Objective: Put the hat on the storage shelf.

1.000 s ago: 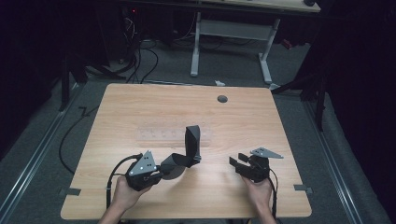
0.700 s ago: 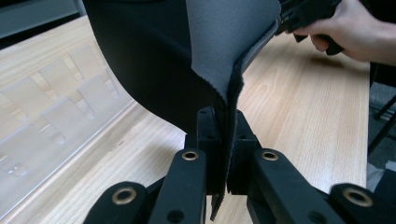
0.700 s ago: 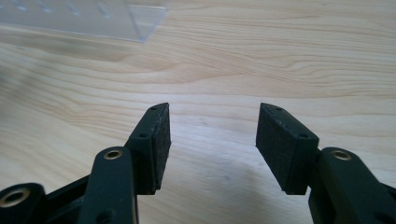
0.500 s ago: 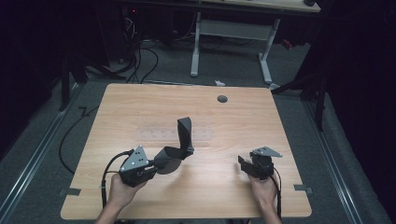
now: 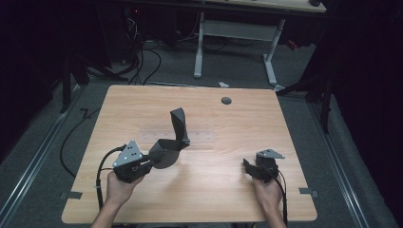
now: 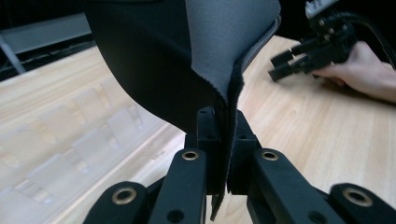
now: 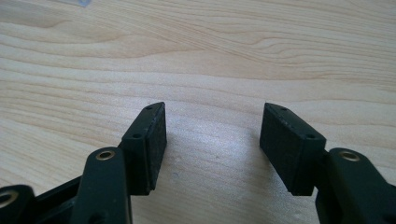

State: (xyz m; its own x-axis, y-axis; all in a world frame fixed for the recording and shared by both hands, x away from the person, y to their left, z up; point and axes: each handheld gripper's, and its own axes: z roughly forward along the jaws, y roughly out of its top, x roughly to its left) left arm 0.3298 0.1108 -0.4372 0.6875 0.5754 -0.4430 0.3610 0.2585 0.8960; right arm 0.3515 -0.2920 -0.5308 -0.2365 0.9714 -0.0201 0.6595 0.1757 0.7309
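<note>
- High view: the left gripper (image 5: 151,163), at about 7 o'clock on the table (image 5: 142,102), has its jaws clamped on the lower edge of a dark sheet of fabric-faced foam (image 5: 173,137), something like a mouse mat.
- Sheet, attitude: it is lifted off the table and curls; from the pinch it runs toward 1 o'clock, then turns up, so the far end stands nearly upright near the table's middle. Its long axis lies roughly from 7 o'clock to 1 o'clock.
- Left gripper view: the jaws are fully closed with the sheet's edge (image 6: 224,140) sandwiched between the pads; the black face turns to one side, the grey face (image 6: 219,42) to the other.
- Right gripper (image 5: 249,167): at about 5 o'clock on the table, well apart from the sheet, which lies toward 9–10 o'clock from it.
- Right gripper view: the jaws have just been opening and stand wide, with only bare table (image 7: 215,140) between the pads (image 7: 156,140).
- Judgement: the left hand is the nearer and already holds; a second grip would call for the right gripper to travel toward 10 o'clock and meet the free upright end across its short edge.
- Clear plastic strip (image 5: 157,137): lies flat on the table under and beside the sheet.
</note>
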